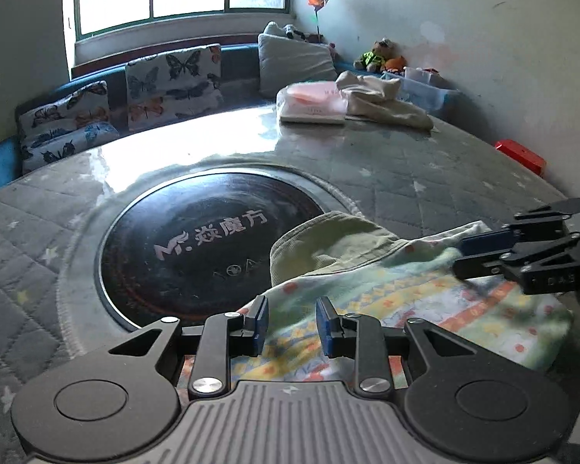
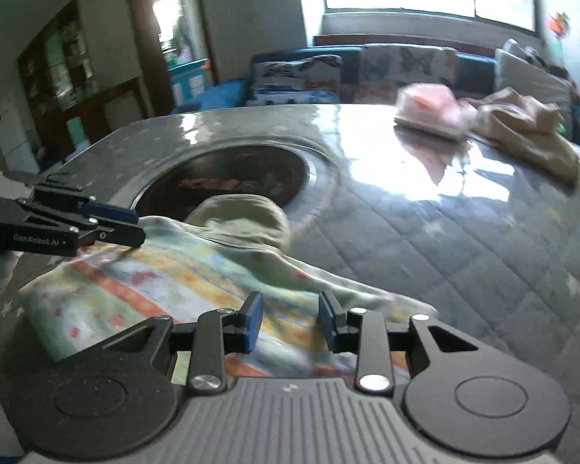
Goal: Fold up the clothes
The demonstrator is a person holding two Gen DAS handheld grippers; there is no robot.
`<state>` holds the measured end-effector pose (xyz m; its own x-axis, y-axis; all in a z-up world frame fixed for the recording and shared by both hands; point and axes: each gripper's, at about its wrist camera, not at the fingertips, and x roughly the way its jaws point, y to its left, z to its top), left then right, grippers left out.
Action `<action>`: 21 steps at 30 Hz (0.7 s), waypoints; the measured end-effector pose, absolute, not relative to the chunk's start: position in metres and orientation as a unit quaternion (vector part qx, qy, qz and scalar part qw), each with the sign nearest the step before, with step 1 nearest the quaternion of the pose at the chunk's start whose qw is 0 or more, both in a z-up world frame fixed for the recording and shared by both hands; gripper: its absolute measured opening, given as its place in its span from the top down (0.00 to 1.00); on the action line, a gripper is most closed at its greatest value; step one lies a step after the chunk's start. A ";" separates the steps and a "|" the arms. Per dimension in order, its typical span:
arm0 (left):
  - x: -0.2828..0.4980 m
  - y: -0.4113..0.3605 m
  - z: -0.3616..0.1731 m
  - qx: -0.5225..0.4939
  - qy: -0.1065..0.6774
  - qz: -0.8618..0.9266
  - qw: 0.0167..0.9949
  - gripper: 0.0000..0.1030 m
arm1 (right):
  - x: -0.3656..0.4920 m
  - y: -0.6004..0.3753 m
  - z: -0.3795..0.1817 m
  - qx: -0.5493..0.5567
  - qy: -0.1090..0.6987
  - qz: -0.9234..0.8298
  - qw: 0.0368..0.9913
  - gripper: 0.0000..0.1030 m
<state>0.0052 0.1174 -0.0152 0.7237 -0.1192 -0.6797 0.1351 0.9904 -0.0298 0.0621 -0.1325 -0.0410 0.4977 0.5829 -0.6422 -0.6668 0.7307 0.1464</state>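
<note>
1. Two grippers hang over one garment: the patterned cloth (image 1: 425, 309) lies bunched on the counter (image 1: 406, 162), under and just ahead of both pairs of fingers, its olive part (image 1: 328, 243) lapping the rim of the dark round plate (image 1: 197, 247) beyond your fingertips.
2. Your left gripper (image 1: 292, 323) has its fingers spread with nothing between them; cloth shows in the gap below.
3. Your right gripper (image 2: 290, 321) is likewise spread and empty, and its fingers reach over the cloth's far side.
4. By my reading, you are between grasps, with the fold not yet made.
5. Next, you likely need to lower each gripper onto an edge or corner, pinch a single layer, then lift both sides evenly.
6. Other folded clothes (image 1: 313, 100) sit well beyond your fingers.
</note>
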 end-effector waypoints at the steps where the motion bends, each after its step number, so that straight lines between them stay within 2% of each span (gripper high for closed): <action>1: 0.008 0.118 -0.018 0.008 0.369 -0.064 0.927 0.71 | 0.063 -0.137 -0.041 -0.056 0.345 0.355 0.867 0.69; 6: 0.013 0.128 -0.024 -0.016 0.375 -0.049 0.926 0.64 | 0.063 -0.151 -0.039 -0.054 0.338 0.336 0.878 0.68; 10: 0.002 0.127 -0.016 -0.014 0.363 -0.043 0.931 0.66 | 0.060 -0.159 -0.035 -0.054 0.328 0.320 0.887 0.66; 13: -0.015 0.117 -0.006 -0.008 0.346 -0.053 0.937 0.64 | 0.047 -0.155 -0.026 -0.064 0.308 0.334 0.889 0.55; 21: -0.056 0.092 -0.001 -0.018 0.329 -0.070 0.942 0.59 | 0.017 -0.108 -0.024 -0.092 0.287 0.401 0.865 0.42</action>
